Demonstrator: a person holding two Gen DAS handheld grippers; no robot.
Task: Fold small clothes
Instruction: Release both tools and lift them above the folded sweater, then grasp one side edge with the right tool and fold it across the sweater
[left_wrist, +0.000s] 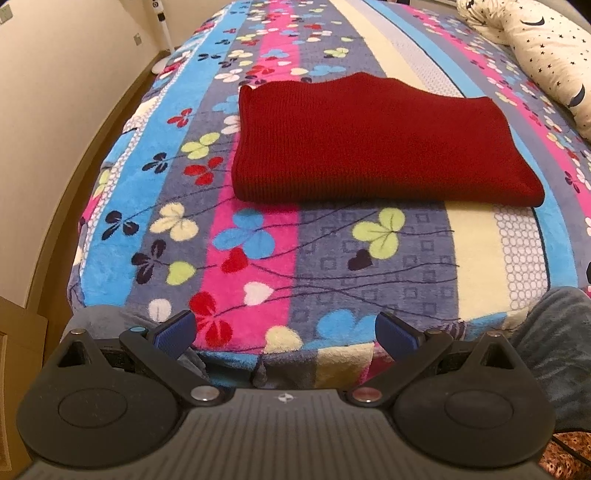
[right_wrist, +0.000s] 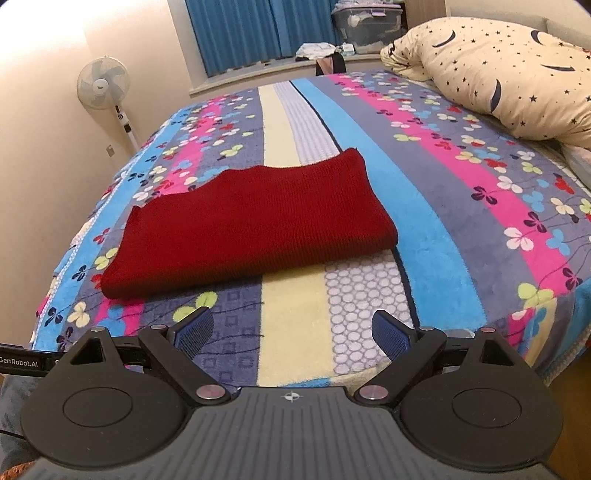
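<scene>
A dark red knitted garment (left_wrist: 373, 144) lies folded into a flat rectangle on the flowered striped blanket of the bed (left_wrist: 258, 258). It also shows in the right wrist view (right_wrist: 251, 225). My left gripper (left_wrist: 284, 332) is open and empty, held near the bed's front edge, well short of the garment. My right gripper (right_wrist: 291, 332) is open and empty, also over the front edge, short of the garment's near side.
A star-and-moon patterned pillow (right_wrist: 498, 74) lies at the bed's far right. A standing fan (right_wrist: 103, 88) stands by the wall at the left. Blue curtains (right_wrist: 258, 33) and a cluttered sill are behind the bed. A wall (left_wrist: 55, 110) runs along the bed's left side.
</scene>
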